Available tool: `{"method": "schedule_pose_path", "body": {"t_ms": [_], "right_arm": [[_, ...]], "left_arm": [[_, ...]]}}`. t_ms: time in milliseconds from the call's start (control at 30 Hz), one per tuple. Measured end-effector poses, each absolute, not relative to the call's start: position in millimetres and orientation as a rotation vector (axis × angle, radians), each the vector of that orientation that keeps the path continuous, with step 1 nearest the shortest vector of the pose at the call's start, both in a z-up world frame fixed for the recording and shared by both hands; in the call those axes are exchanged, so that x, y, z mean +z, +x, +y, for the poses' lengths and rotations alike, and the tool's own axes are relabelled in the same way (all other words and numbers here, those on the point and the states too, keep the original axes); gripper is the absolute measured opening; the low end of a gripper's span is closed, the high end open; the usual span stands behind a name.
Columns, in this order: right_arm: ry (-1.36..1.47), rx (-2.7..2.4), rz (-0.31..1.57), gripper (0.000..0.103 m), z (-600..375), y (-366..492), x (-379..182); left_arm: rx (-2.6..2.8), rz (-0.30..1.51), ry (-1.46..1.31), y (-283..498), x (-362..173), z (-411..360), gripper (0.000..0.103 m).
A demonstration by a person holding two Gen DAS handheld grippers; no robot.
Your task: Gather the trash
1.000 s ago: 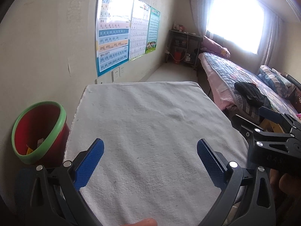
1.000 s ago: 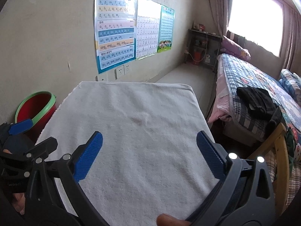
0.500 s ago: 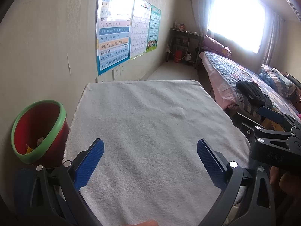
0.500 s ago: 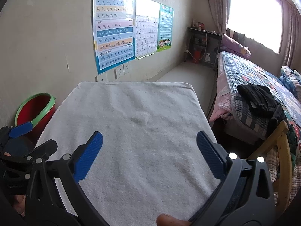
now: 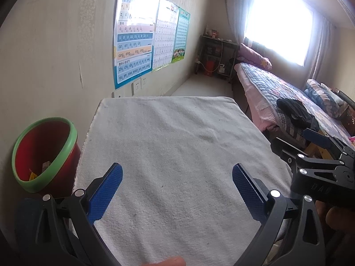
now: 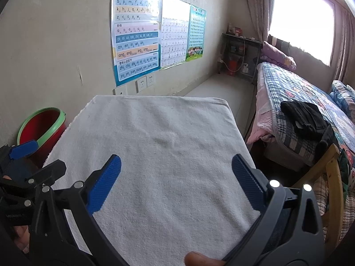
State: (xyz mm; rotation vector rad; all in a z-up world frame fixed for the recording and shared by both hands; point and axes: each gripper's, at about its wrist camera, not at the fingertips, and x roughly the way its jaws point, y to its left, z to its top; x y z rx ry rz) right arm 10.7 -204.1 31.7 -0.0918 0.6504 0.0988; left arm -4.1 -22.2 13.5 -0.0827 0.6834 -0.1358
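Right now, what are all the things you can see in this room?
Towel: one, white, spread flat over the table, nothing on it.
Bin: one, red with a green rim, on the floor left of the table by the wall; a few small scraps inside.
Posters: three, mostly blue and white, on the wall behind the table.
Wall sockets: white, under the posters.
Bed: one, checked quilt, on the right under the window.
Dark clothing: one pile, black, on the bed.
Shelf: one, dark, in the far corner.
Wooden chair: part of one, right edge.
Left gripper: blue pads, open, empty, above the towel.
Right gripper: blue pads, open, empty, above the towel.
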Motion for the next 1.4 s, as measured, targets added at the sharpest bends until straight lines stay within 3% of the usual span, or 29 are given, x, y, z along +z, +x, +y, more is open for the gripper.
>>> {"method": "schedule_pose_path", "body": {"t_ms": [1400], "right_arm": [[-0.116, 0.098, 0.648, 0.098, -207.4, 10.7, 30.7]], "left_arm": [[-0.128, 0.675, -0.09, -2.5, 16.7, -18.1, 0.095]]}}
